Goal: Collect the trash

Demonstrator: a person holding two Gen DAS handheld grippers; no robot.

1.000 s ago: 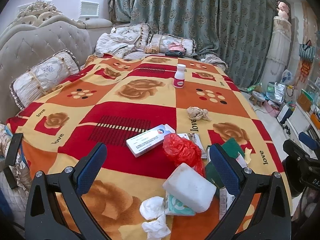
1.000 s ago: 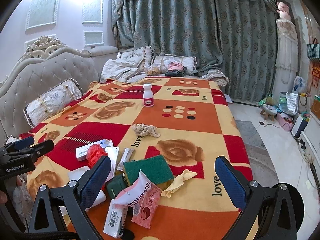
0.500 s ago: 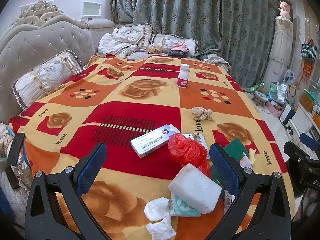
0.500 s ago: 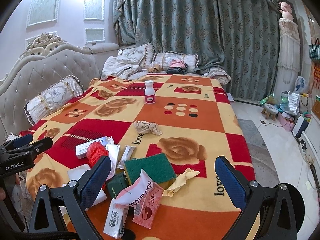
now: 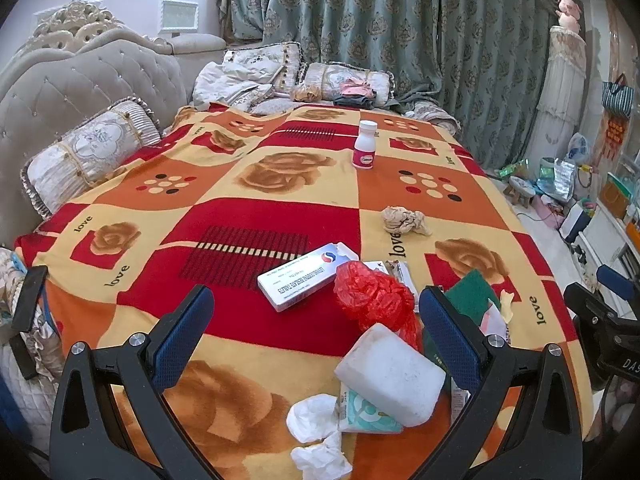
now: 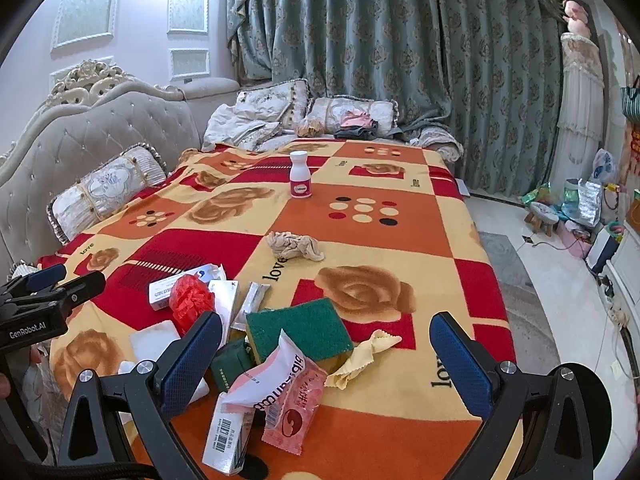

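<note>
Task looks barely started, nothing collected as far as the views show: both tools hang over the near end of the bed (image 6: 460, 240), jaws spread wide and empty. Left tool (image 5: 316, 332) faces the trash pile; right tool (image 6: 326, 356) does too, from farther right. All trash is on the blanket, most of it clustered at the near edge. In the left wrist view: white foam block (image 5: 390, 372) at about 5 o'clock from centre, between the fingers, resting on a teal-and-white packet (image 5: 362, 416), crumpled white tissues (image 5: 316, 432) just beside it at 6 o'clock, red plastic bag (image 5: 372, 296) touching the block on its far side, white medicine box (image 5: 304, 276) at 10 o'clock of the bag. In the right wrist view: green scouring pad (image 6: 298, 330) near centre, pink snack wrapper (image 6: 286, 394) at 6 o'clock of it, barcode box (image 6: 228, 436) at 7 o'clock, yellow torn wrapper (image 6: 364, 356) at 4 o'clock, small dark green pack (image 6: 232, 364) at 8 o'clock, silver sachet (image 6: 252, 304) at 11 o'clock. Farther out, well apart from the pile: crumpled beige wad (image 6: 294, 246) at 12 o'clock mid-bed, and a white bottle (image 6: 300, 180) standing upright beyond it. No bin or bag to drop into visible in either view, so destination cannot be told. Left to do: basically everything, first grasp not yet made.
</note>
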